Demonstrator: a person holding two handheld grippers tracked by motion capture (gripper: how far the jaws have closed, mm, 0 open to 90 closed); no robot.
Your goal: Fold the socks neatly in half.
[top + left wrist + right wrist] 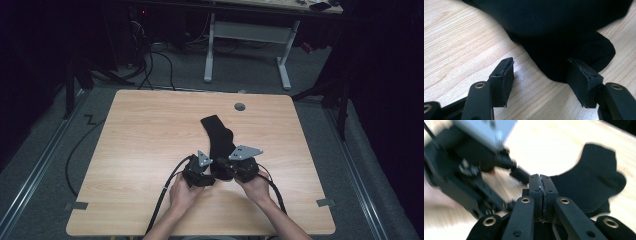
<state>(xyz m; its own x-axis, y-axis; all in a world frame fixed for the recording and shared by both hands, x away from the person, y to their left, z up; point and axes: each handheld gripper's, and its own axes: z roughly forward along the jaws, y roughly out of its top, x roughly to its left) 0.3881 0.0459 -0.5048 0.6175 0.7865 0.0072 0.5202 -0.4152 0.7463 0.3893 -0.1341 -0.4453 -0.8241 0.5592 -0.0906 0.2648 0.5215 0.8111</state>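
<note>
a pale wooden table (145,135) stands on grey carpet in a dim room, with the white legs of a desk (285,65) beyond its far edge and a dark cable (75,155) curling on the floor at the left. a small grey round cap (240,106) sits in the tabletop near the far side. a black sock (218,137) lies on the wood in the middle, its far end pointing toward that cap and its near end running down between my two grippers. my left gripper (201,170) sits low at the near end of the sock with its jaws spread wide; in its own view the pads stand apart over bare wood, the dark cloth of the sock (564,42) bulging just past them, one pad close against its edge, and nothing is pinched between them. my right gripper (244,166) is just beside it on the sock's other side, grey plate on top, and its jaws are clenched tight together; in its view the two pads (540,185) meet face to face, and i cannot tell whether any cloth is caught between them. the sock (591,185) spreads out past those pads to the right, and my left gripper (474,170) shows blurred at the left.
</note>
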